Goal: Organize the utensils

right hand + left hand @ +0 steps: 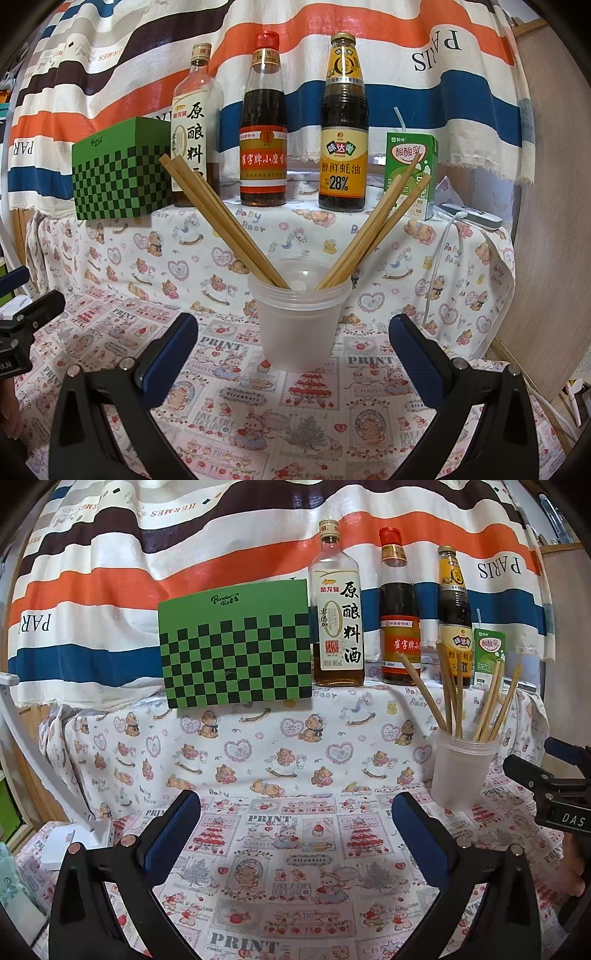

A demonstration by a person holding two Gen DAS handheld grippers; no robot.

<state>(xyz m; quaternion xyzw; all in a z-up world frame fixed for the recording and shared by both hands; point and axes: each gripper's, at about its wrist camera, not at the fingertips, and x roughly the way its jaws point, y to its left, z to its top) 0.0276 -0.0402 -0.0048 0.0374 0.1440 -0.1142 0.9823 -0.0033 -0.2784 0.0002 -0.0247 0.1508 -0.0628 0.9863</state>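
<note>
Both grippers, left gripper (295, 834) and right gripper (293, 354), gape empty. The light cup (299, 325) of splayed chopsticks (221, 221), just ahead of the right gripper, would likely tip if nudged.

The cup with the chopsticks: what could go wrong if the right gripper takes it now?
The plastic cup looks light, and the chopsticks lean far out to both sides, so a push from the open right gripper may tip it. The spread sticks might also knock the bottles behind if the cup is lifted.
</note>
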